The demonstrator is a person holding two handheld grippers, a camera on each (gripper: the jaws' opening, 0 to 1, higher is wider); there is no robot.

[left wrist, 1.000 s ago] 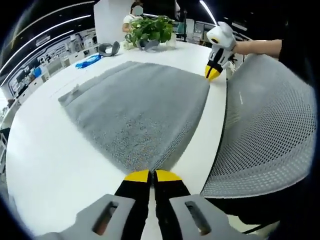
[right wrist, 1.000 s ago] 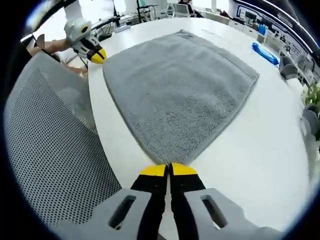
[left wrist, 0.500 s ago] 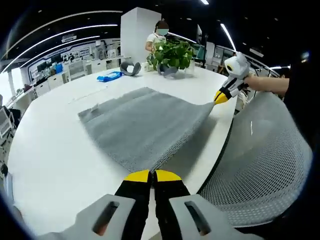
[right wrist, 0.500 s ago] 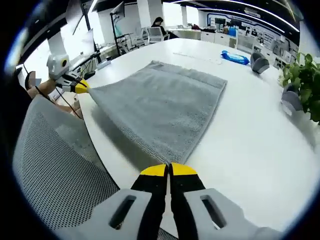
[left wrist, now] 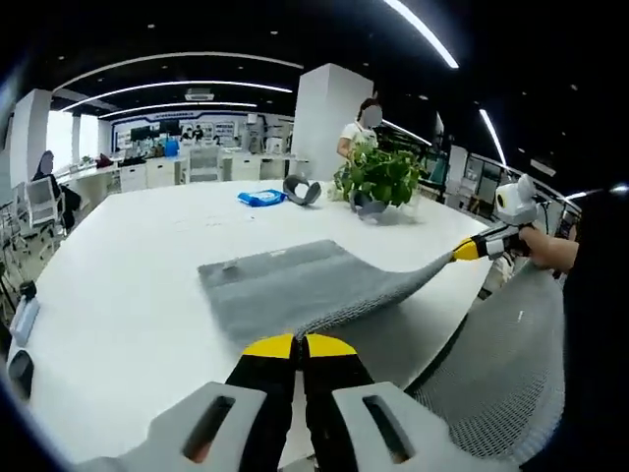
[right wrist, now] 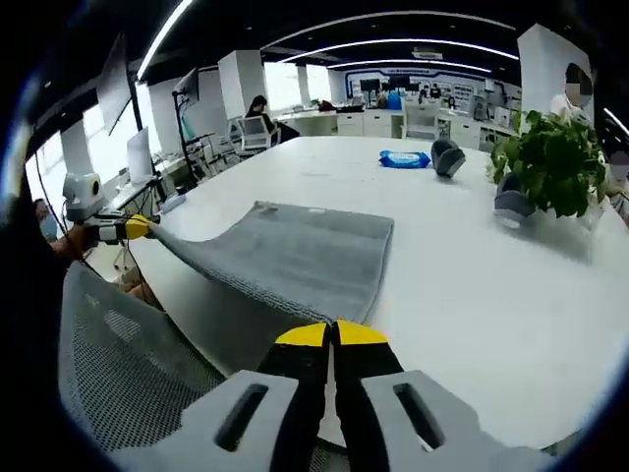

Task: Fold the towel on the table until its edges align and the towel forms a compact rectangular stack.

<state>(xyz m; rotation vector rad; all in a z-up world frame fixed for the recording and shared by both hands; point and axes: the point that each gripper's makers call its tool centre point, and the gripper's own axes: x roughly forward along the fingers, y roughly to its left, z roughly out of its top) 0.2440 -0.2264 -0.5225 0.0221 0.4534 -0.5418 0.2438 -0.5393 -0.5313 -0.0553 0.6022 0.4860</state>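
Observation:
A grey towel [left wrist: 305, 290] lies on the white table [left wrist: 128, 295], its near edge lifted off the surface and stretched between both grippers. My left gripper [left wrist: 299, 344] is shut on one near corner. In the left gripper view the right gripper [left wrist: 470, 249] holds the other near corner at the right, in a person's hand. In the right gripper view the towel [right wrist: 295, 258] runs from my right gripper [right wrist: 332, 334], shut on its corner, to the left gripper [right wrist: 138, 228] at the left. The far half of the towel rests flat on the table [right wrist: 472, 285].
A potted green plant [left wrist: 381, 177] stands at the back of the table, with a blue packet [left wrist: 259, 198] and a grey headset-like object [left wrist: 302, 191] beside it. A grey mesh chair back [left wrist: 501, 383] lies close under the grippers. A person [left wrist: 366, 128] stands behind the plant.
Both grippers have risen with the towel's near corners, lifting the near edge higher off the table. The views now tilt up toward the room.

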